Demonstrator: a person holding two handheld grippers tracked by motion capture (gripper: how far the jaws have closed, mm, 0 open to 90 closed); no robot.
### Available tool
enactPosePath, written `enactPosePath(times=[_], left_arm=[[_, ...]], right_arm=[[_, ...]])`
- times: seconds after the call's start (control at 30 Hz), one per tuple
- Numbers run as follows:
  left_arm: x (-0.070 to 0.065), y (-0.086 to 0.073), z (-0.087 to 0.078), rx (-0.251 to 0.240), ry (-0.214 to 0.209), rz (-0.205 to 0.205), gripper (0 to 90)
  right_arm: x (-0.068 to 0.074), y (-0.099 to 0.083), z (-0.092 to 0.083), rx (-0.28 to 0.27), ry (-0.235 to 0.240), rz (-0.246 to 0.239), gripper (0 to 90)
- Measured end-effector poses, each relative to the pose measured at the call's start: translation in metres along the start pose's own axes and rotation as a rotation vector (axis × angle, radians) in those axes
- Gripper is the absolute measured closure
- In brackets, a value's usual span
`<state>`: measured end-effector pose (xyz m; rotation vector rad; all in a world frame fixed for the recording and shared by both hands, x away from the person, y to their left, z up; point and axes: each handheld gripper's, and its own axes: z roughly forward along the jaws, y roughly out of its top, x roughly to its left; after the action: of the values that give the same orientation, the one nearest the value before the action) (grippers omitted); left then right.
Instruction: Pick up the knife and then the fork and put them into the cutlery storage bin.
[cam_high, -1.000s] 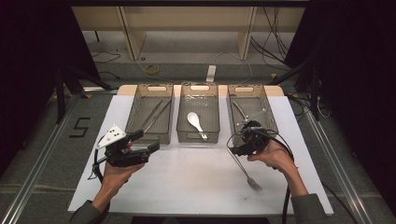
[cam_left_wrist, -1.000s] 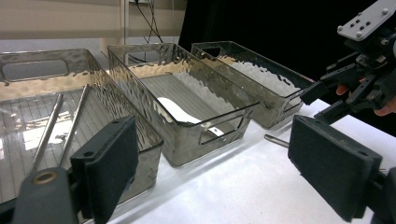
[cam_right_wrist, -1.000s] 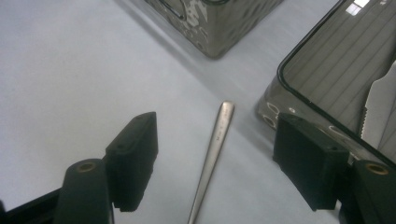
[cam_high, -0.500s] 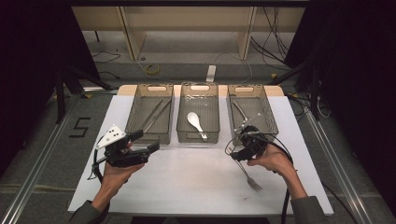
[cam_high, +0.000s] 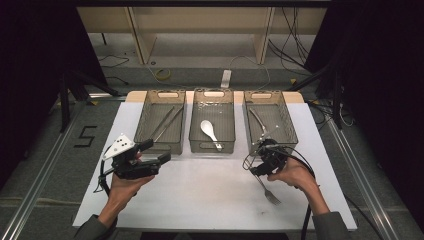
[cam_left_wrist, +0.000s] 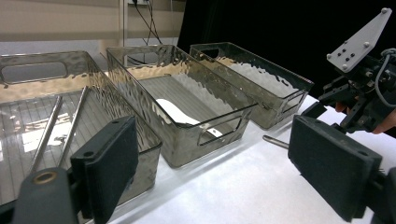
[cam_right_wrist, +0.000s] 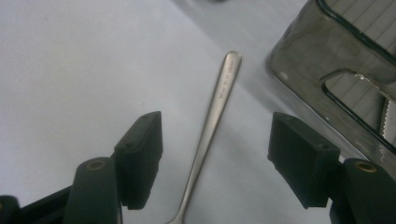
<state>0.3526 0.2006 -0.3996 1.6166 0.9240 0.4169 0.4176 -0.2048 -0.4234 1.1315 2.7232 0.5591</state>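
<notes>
Fork (cam_right_wrist: 212, 126) handle lies on the counter (cam_high: 200, 195) between the right gripper (cam_right_wrist: 215, 163) jaws, just narrowing, still released, untouched.

Lab: black curtains (cam_high: 30, 75), floor cables (cam_high: 300, 45)

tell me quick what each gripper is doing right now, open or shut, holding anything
Left gripper: open, holding nothing.
Right gripper: open astride the fork handle, jaws just been closing, not yet gripping.
</notes>
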Motion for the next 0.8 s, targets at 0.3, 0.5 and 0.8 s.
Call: enactPosePath(times=[0.3, 0.5, 0.8], left_arm=[[-0.001, 0.000, 0.000, 0.001, 0.000, 0.004, 15.6], [0.000, 0.000, 0.000, 0.005, -0.001, 0.008, 15.6], [-0.001, 0.000, 0.001, 0.005, -0.003, 0.008, 15.6]], right_arm=[[0.000, -0.005, 0.002, 0.018, -0.004, 0.002, 37.6], [0.001, -0.008, 0.006, 0.037, -0.001, -0.006, 39.3], [0.001, -0.012, 0.009, 0.064, 0.004, -0.004, 44.3]])
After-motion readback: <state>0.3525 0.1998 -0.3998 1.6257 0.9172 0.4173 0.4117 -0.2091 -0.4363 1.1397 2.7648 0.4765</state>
